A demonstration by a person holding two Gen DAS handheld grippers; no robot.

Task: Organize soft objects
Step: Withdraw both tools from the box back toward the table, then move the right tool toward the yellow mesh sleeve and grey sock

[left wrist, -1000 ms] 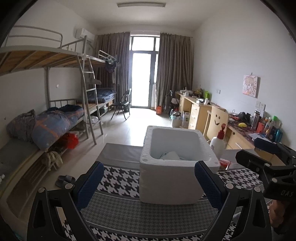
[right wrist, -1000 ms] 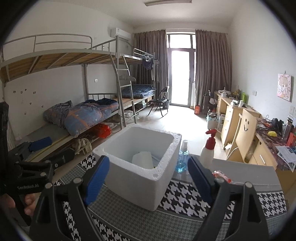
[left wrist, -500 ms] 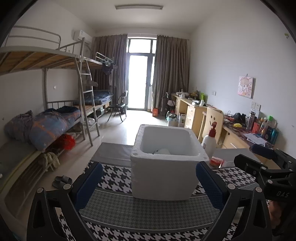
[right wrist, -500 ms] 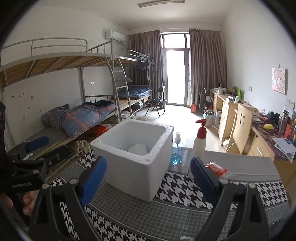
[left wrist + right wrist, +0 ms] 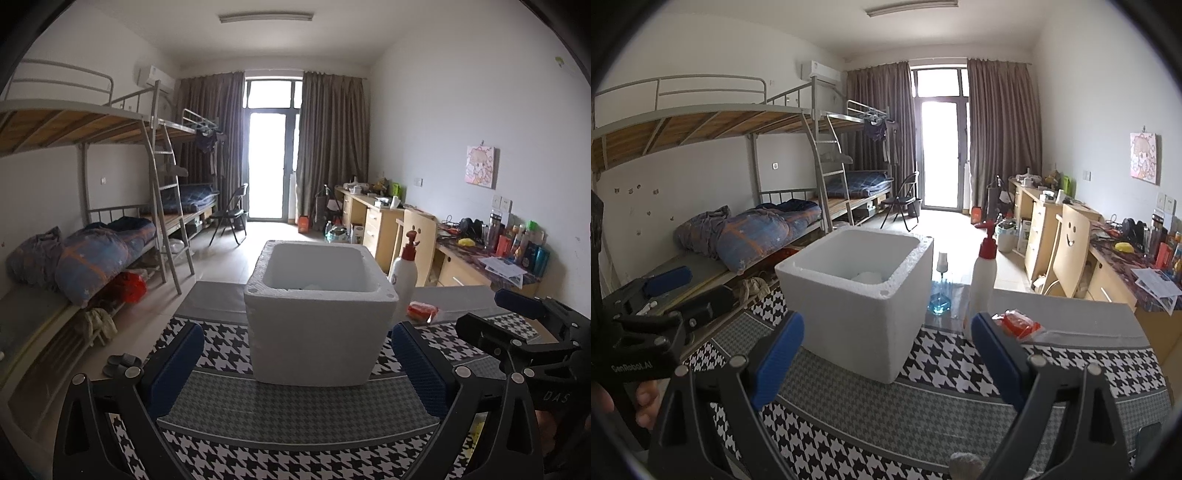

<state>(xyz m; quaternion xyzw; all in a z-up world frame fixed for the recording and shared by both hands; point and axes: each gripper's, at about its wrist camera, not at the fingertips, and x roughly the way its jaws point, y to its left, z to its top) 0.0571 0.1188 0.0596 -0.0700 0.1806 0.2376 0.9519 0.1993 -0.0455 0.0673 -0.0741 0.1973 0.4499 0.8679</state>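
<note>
A white foam box (image 5: 317, 317) (image 5: 860, 306) stands on a houndstooth cloth (image 5: 295, 428) (image 5: 960, 406) on the table. Something white (image 5: 866, 276) lies inside it, mostly hidden by the walls. My left gripper (image 5: 295, 369) hangs open just in front of the box, nothing between its blue pads. My right gripper (image 5: 886, 358) is open too, empty, near the box's right front corner. A grey fuzzy object (image 5: 966, 463) peeks in at the bottom edge of the right wrist view. Each gripper shows at the side of the other's view.
Right of the box stand a white pump bottle with a red top (image 5: 984, 280) (image 5: 404, 273) and a blue spray bottle (image 5: 940, 288). A red plastic packet (image 5: 1015, 323) (image 5: 421, 310) lies by them. Bunk beds (image 5: 92, 229) line the left wall, desks (image 5: 480, 266) the right.
Both grippers have drawn back and lowered from the foam box, so less of its inside shows. Both stayed open.
</note>
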